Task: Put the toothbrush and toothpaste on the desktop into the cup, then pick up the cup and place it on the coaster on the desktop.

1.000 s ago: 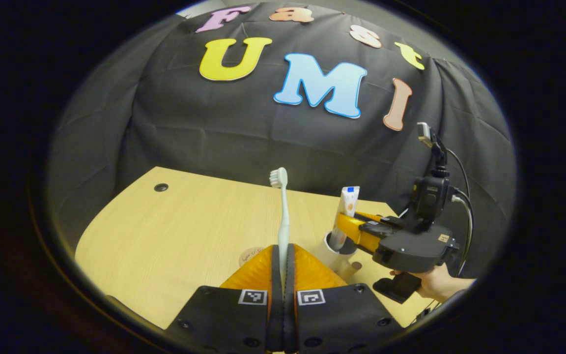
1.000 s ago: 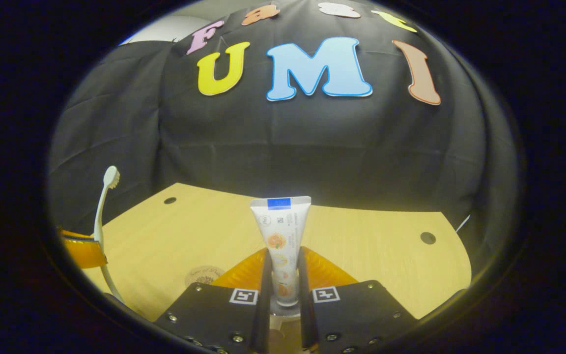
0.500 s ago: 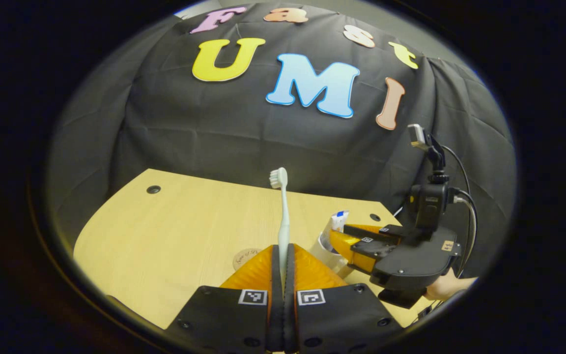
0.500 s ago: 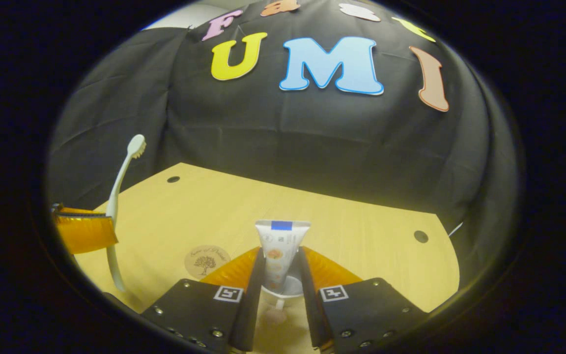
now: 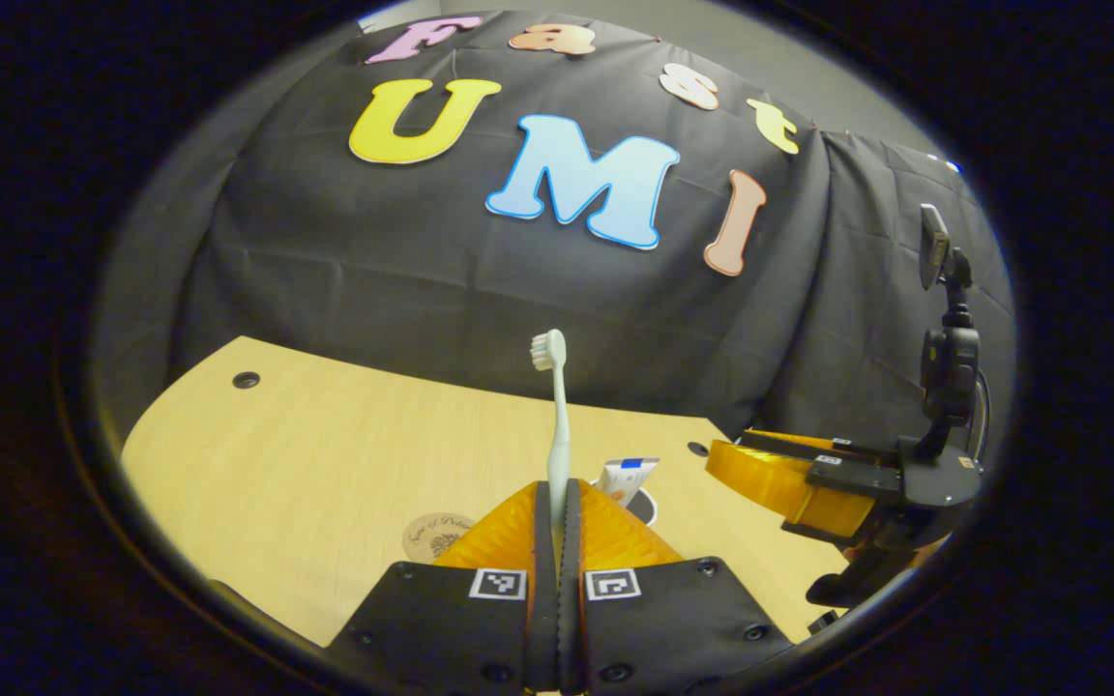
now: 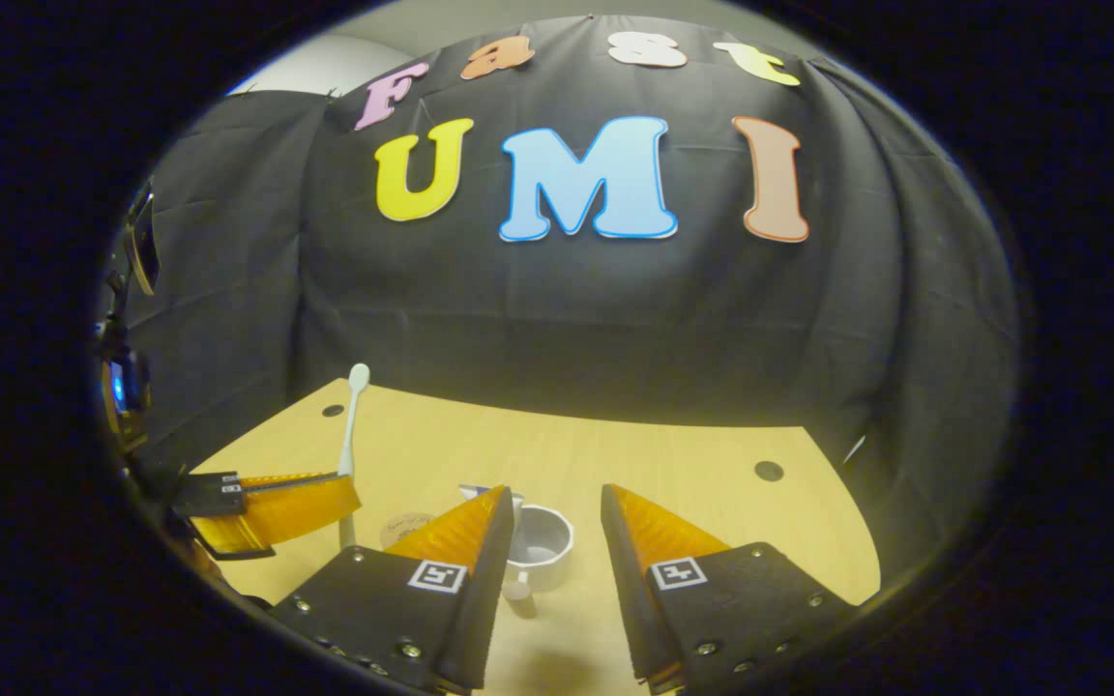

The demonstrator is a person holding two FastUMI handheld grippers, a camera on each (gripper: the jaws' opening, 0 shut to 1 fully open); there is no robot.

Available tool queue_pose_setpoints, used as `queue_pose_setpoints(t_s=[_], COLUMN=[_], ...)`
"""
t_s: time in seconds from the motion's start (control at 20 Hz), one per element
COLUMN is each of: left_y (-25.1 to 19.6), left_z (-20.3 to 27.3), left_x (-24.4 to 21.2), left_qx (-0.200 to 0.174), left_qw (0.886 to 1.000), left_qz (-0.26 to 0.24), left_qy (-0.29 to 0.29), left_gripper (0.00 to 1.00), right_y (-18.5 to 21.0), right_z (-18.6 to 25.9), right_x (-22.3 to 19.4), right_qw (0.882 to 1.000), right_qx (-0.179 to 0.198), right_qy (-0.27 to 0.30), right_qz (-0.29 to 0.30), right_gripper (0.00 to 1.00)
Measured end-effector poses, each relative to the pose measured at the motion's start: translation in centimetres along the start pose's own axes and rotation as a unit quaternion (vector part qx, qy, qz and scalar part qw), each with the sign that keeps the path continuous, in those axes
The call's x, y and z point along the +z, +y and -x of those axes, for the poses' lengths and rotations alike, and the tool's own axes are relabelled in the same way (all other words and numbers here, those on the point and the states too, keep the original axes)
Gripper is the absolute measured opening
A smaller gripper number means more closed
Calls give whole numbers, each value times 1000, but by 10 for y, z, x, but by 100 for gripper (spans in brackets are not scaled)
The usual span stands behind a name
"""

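Right gripper (image 6: 557, 507) withdrawn, jaws wide, left gripper (image 5: 558, 498) clamping upright toothbrush (image 5: 557, 416)

Matt pale wood-grain tabletop (image 6: 673, 493), smooth glossy white cup (image 6: 540, 547), smooth plastic toothbrush (image 5: 557, 425), creased matt cloth wall (image 6: 557, 319).

Left gripper (image 5: 558, 503) pinched closed — right gripper (image 6: 557, 517) spread wide.
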State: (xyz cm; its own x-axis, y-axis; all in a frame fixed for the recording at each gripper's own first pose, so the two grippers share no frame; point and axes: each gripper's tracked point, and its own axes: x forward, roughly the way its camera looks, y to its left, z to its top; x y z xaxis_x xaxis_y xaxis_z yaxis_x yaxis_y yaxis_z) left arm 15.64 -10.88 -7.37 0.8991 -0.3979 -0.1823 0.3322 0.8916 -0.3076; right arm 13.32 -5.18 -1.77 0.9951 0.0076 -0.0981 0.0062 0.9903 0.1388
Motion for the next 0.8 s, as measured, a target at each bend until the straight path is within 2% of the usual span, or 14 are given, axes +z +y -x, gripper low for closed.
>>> queue_pose_setpoints(t_s=[0.25,0.45,0.6,0.8], left_y=[-41,-66,-79,-79], left_z=[-24,-50,-65,-86], left_x=[13,9,10,6], left_qx=[-65,-97,-109,-102], left_qw=[996,992,989,988], left_qz=[8,14,15,-14], left_qy=[-52,-78,-96,-117], left_gripper=[8,8,8,8], right_y=[-27,-46,-61,-69], right_z=[40,61,71,79], right_x=[-5,-25,-38,-46], right_qw=[999,997,996,994], right_qx=[-41,-62,-76,-80], right_qy=[-1,20,38,49], right_qz=[-18,-37,-41,-55], right_gripper=[54,54,54,54])
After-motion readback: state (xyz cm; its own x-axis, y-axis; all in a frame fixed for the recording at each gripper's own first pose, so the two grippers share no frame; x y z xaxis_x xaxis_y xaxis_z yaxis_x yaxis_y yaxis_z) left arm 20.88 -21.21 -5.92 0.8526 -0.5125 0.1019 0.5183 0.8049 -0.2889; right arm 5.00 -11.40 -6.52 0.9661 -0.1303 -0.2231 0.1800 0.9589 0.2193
